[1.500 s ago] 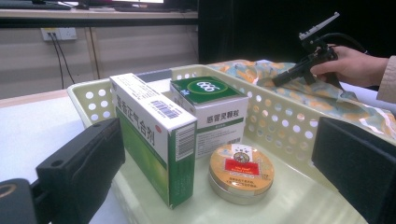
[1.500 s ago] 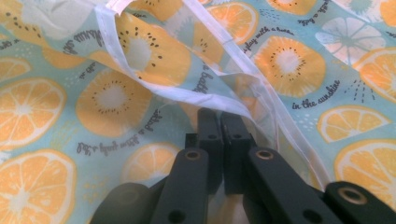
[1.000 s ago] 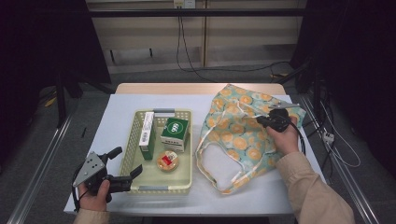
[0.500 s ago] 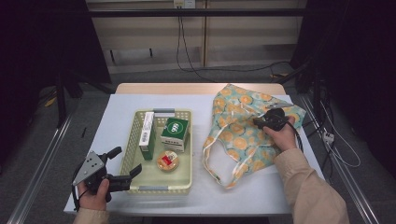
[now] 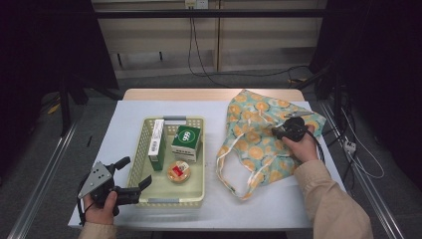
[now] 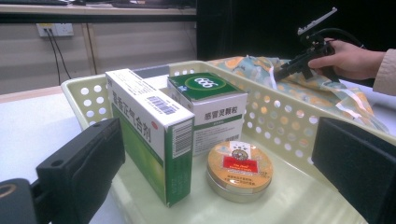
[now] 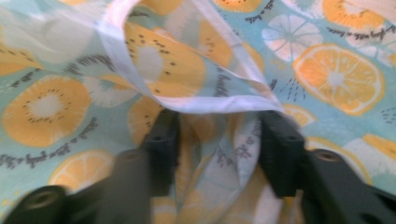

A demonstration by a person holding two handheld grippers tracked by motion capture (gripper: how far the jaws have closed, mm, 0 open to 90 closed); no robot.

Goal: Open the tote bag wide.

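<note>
— Well, where's the fruit-print bag [image 5: 259, 144]?
— Spread on the table's right side. The right gripper [image 7: 217, 140] has been closing, fabric between its jaws, not yet pinched.
— And the left gripper [image 5: 130, 175]?
— Jaws apart, grasping nothing, at the basket [image 5: 166, 196].

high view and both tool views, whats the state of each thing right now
fruit-print bag: lying flat on the table, mouth fabric bunched between the right tool's jaws
right tool: jaws apart, just been closing, fabric between them, no clear pinch
left tool: open, astride the basket's near corner
basket: upright, holding three items
long green box: standing on its edge
green-top box: closed
round tin: lid on, lying flat
</note>
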